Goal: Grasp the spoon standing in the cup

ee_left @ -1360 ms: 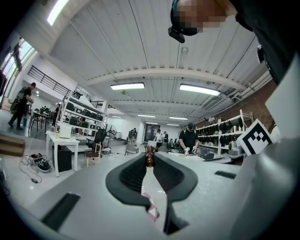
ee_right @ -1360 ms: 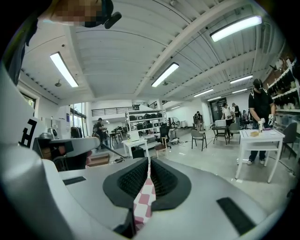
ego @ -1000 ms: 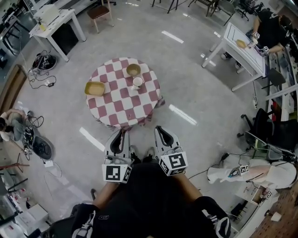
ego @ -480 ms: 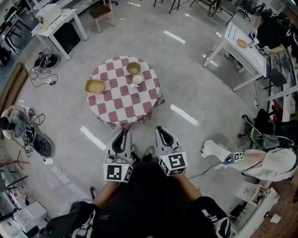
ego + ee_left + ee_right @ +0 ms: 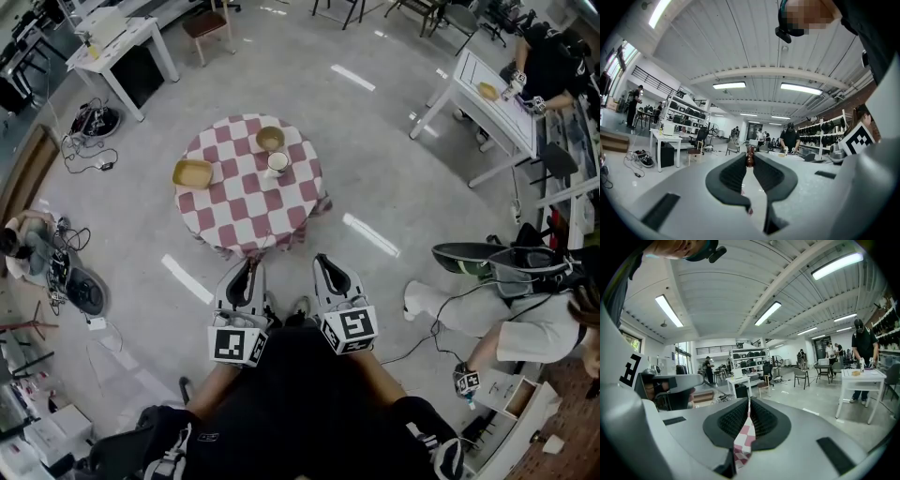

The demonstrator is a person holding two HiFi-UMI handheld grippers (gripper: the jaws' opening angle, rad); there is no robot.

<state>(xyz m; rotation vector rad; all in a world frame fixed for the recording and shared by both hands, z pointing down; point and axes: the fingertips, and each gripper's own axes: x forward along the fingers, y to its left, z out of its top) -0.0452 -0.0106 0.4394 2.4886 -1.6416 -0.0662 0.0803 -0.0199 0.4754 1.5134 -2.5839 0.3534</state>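
While the round table (image 5: pixel 234 220) in its red-and-white checked cloth stands at twelve o'clock from both grippers and well apart from them, nothing on it is touched. On the cloth, a shallow yellow tray (image 5: pixel 192 174) lies at nine o'clock, close to the rim.

The left gripper (image 5: pixel 247 265) is held low at the person's front. In its own view the jaws stand narrow, their tips closed on a small reddish-brown piece (image 5: pixel 749 156) that is too blurred to name.

A tan bowl (image 5: pixel 270 139) sits near twelve o'clock on the table. Just beside it, at its five o'clock and about two o'clock from the table's middle, stands the cup (image 5: pixel 277 165). It is small, white outside and dark inside, and upright. The spoon in it is too small in the head view to make out, so I cannot tell its colour or lean.

The right gripper (image 5: pixel 322 261) is level with the left one. Its tips meet with nothing between them, and only a thin slit lower down shows the checked cloth beyond.
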